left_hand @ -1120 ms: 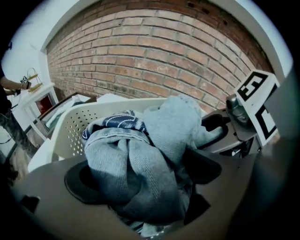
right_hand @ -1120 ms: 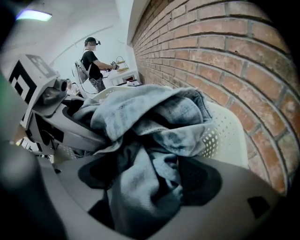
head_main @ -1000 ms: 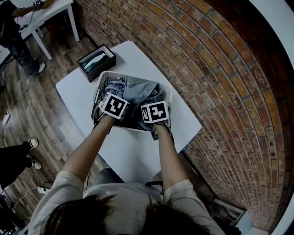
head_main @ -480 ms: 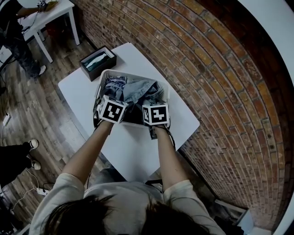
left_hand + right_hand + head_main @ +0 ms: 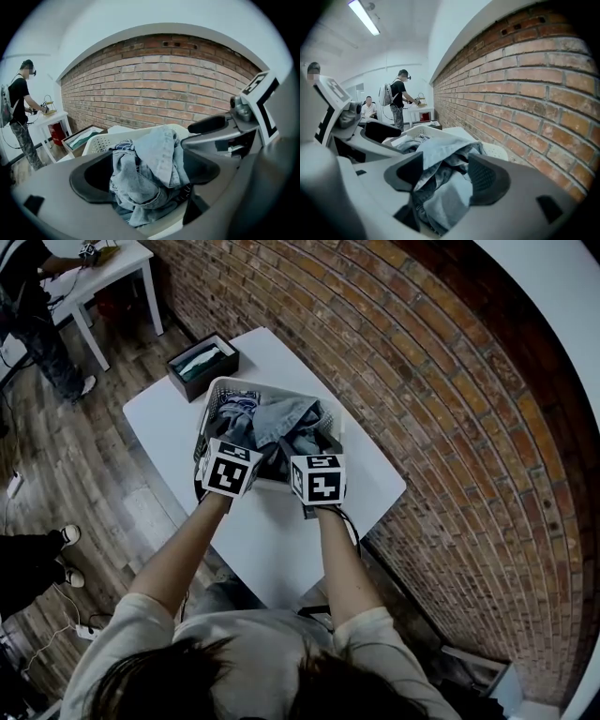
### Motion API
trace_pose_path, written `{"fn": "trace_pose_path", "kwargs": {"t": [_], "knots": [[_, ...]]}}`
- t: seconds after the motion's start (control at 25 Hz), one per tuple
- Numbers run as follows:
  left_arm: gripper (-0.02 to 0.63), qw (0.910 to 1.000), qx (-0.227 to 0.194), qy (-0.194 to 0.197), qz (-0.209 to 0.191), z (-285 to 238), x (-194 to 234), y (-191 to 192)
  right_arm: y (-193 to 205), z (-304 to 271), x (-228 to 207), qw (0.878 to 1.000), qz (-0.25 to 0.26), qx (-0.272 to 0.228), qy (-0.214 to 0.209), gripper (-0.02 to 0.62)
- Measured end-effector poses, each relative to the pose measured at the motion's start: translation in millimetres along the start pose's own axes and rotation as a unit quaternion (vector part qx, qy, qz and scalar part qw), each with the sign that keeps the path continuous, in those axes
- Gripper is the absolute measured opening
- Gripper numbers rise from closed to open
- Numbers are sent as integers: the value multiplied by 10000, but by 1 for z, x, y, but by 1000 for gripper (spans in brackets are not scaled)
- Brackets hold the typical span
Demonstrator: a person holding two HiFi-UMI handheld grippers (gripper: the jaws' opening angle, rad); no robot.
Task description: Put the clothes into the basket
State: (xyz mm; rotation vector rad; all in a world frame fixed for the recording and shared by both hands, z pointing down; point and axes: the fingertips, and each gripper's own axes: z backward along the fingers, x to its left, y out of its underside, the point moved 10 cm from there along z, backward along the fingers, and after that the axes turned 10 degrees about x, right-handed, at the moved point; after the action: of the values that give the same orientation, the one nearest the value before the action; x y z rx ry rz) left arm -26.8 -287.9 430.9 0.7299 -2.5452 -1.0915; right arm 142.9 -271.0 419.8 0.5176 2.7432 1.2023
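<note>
Pale blue denim clothes [image 5: 281,418] lie heaped in the white perforated plastic basket [image 5: 214,390] on the white desk [image 5: 272,540].

Both grippers hover side by side at the basket's near rim. The left gripper [image 5: 145,171] has its jaws wide apart and grips nothing; the heap shows beyond them. The right gripper [image 5: 445,176] has just been closing its jaws, which stand narrower. Denim lies between them, though the pads do not appear to press on it. A dark open box [image 5: 202,360] sits near the basket's far corner.

Red brick wall [image 5: 422,381], dark wood-plank floor [image 5: 75,446], white table [image 5: 272,545] beside wall, smaller white table [image 5: 117,261] beyond, ceiling strip light [image 5: 364,18].
</note>
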Motion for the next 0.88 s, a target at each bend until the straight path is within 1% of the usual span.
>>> {"fn": "trace_pose_path", "kwargs": {"t": [0.04,0.08,0.16,0.2,0.28,0.36,0.4,0.44,0.52,0.68,0.88], "knots": [[461,10000,-78,-3,-5,4,-1,0,-1,3,2,9999,44,-130,52,271],[415,9998,-170,-36,-11,8,-3,0,-1,5,5,9996,80,-252,102,232],[283,9993,-338,-151,-38,14,-5,1,-1,10,9,9988,93,-466,153,192],[244,9990,-391,-189,-51,16,-6,1,-1,13,11,9983,82,-561,165,171],[189,9984,-502,-249,-58,23,-9,1,-1,18,16,9973,60,-699,204,128],[74,9969,-693,-375,-64,31,-12,2,-1,23,20,9965,24,-793,249,87],[42,9960,-783,-418,-80,35,-13,2,-1,25,23,9960,4,-850,261,62],[29,9954,-851,-426,-101,39,-15,2,-1,28,25,9954,-2,-922,263,29],[20,9945,-955,-392,-158,46,-20,2,0,36,30,9937,39,-1087,274,6],[8,9905,-1295,-359,-295,71,-34,-1,1,57,42,9893,111,-1410,345,6],[8,9836,-1681,-480,-438,107,-53,2,2,91,59,9840,216,-1746,297,6]]}}
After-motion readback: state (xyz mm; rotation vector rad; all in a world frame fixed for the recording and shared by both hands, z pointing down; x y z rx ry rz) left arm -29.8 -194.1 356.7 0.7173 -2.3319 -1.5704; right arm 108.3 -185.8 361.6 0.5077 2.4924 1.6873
